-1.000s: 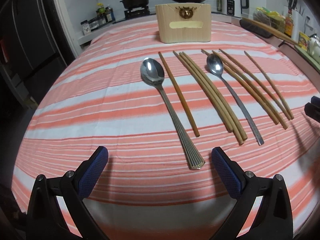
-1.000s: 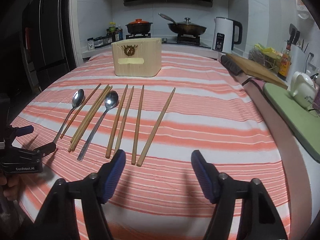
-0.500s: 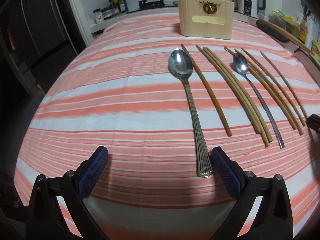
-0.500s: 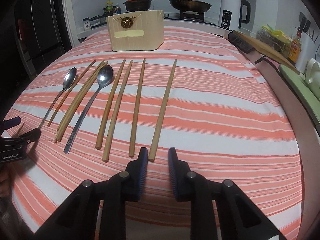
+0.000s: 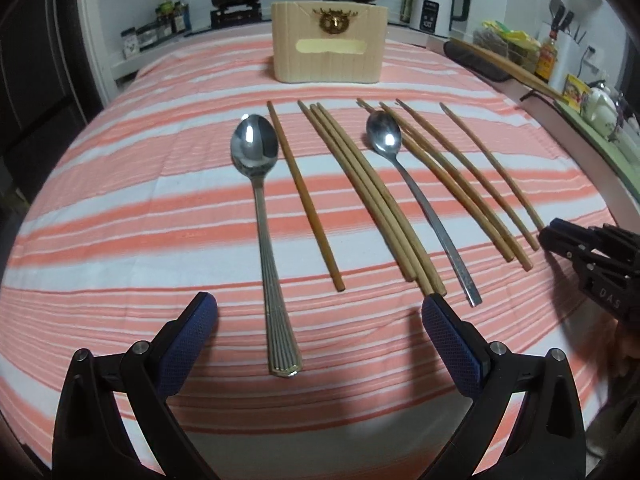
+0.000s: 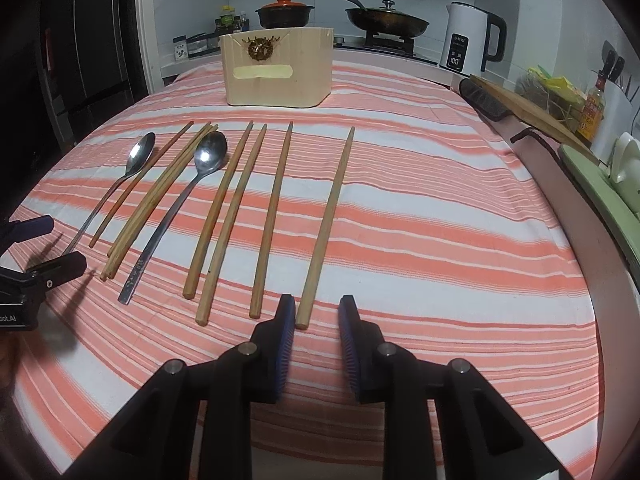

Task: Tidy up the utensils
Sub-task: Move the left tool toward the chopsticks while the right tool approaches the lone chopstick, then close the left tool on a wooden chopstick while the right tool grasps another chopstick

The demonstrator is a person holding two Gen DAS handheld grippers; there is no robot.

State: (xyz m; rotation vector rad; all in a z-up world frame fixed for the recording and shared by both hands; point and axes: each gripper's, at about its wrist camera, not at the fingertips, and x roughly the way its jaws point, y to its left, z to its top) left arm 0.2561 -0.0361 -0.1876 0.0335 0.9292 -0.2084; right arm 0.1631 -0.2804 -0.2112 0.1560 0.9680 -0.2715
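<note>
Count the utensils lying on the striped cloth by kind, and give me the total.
Spoons: 2, one with a ridged handle and one with a plain handle.
Chopsticks: 8, from the leftmost to the rightmost.
Total: 10 utensils.

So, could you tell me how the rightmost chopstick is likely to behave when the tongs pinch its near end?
The chopstick looks like stiff wood, so it probably won't flex. It's long and gripped at one end, so the far tip may droop. Lying loose on the striped cloth, it might roll.
</note>
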